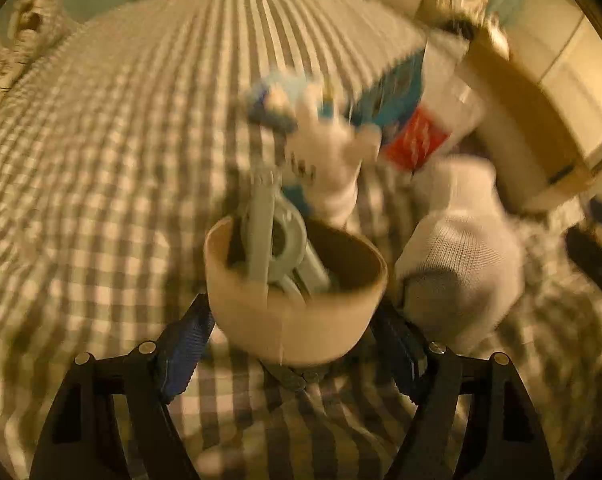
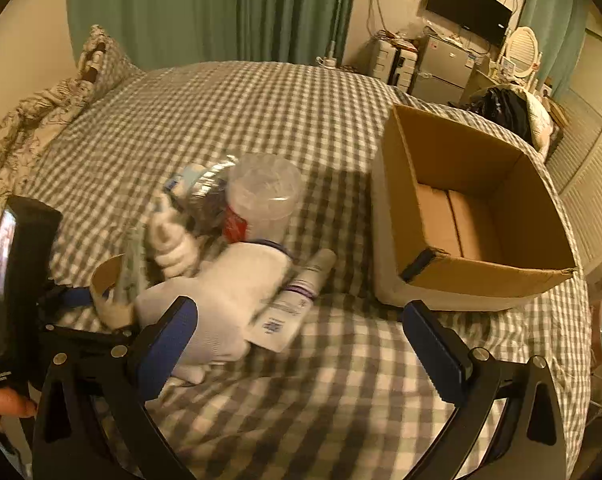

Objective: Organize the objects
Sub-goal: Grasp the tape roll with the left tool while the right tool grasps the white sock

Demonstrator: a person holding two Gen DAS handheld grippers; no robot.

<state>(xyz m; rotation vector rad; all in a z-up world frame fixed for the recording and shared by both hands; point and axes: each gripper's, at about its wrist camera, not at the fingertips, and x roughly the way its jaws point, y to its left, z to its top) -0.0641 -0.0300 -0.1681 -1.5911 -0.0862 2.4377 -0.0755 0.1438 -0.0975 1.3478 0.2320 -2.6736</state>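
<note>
— Two views to go through. Left wrist first?
— Yes. Left gripper (image 1: pixel 297 332) clamped on the cardboard ring (image 1: pixel 293 292), one pad on each side wall, open end facing up and away. Pale plastic clips (image 1: pixel 273 240) standing inside. Badly blurred, though. Just beyond and right of the ring: a white sock (image 1: pixel 457 256); farther on, a small plush toy (image 1: pixel 325 148).
— And the right wrist?
— Right gripper (image 2: pixel 301 340) spread wide, holding nothing, hovering above the checked bedspread (image 2: pixel 229 120). Cardboard box (image 2: pixel 461 208) ahead and to the right, mouth up, nothing inside. White sock (image 2: pixel 229 300) ahead-left, partly behind the left pad. White tube (image 2: pixel 297 304) touching the sock, long axis running diagonally from near-left to far-right, roughly in line with the fingers rather than across them. Clear tub (image 2: pixel 265 196) farther back.
— Nearer hand for the tube?
— Right, probably; likely needs a wrist turn to close across the width. Box well apart from the left gripper, off to its right.
</note>
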